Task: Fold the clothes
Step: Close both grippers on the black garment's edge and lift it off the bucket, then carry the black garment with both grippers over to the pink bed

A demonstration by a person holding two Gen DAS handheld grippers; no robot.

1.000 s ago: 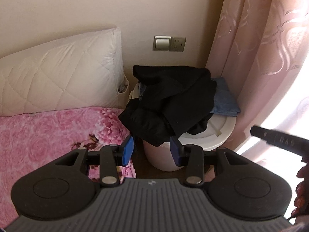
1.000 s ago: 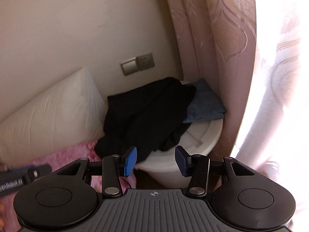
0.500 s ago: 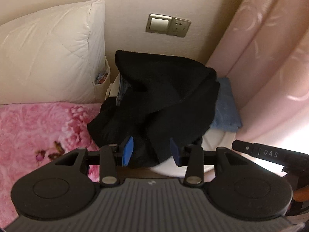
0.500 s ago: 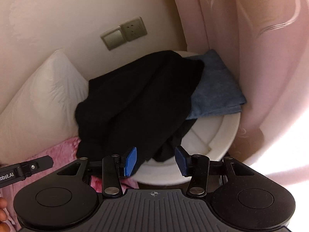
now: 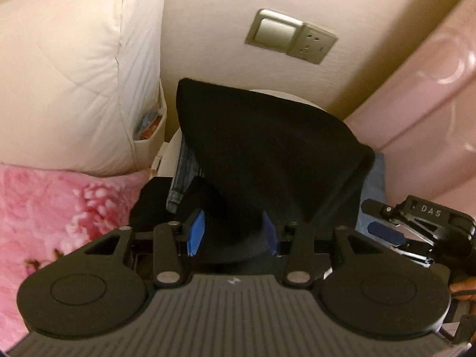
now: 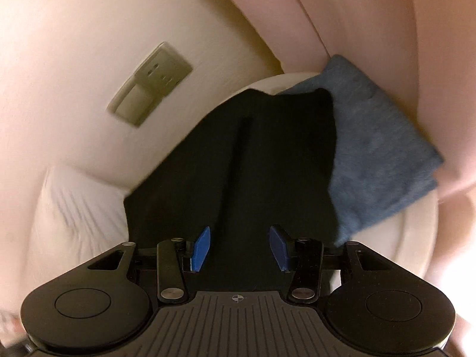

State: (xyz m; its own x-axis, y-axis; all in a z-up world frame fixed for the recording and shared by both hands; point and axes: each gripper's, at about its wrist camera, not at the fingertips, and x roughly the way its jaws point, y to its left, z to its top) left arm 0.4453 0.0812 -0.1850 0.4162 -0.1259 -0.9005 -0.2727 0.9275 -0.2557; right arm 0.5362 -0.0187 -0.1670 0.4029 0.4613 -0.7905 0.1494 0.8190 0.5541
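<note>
Far right of the left claw (image 5: 233,233), a pink curtain (image 5: 416,104), closing off the corner. Up and left of it, a white pillow (image 5: 68,74) propped against the wall. Lower left, a pink flowered blanket (image 5: 59,208) on the bed, probably the flat place meant for the folding.

Straight ahead of both claws, a round white tub (image 6: 416,238), serving as a stand for the heap. Draped over it, a black garment (image 5: 267,148), one end high near the wall and the rest falling toward the claws. Loose and unfolded, so judged the piece to take first, since nothing lies on top of it. Tucked under its far right edge, a blue cloth (image 6: 380,160), folded flat. Under its left edge, a strip of denim (image 5: 181,178).

On the wall above the heap, a switch (image 5: 275,29) with a socket beside it.

Left claw: tilted down at the heap, jaws opening, a bulge of black fabric between the blue pads but not pinched. Released, then.

Right claw (image 6: 239,245): just right of the left one, also tilted down, jaws opening over the garment, pads clear of the fabric. Released as well.

Spread wide most likely to take two separate points on the garment and lift it clear without dragging the blue cloth along.
</note>
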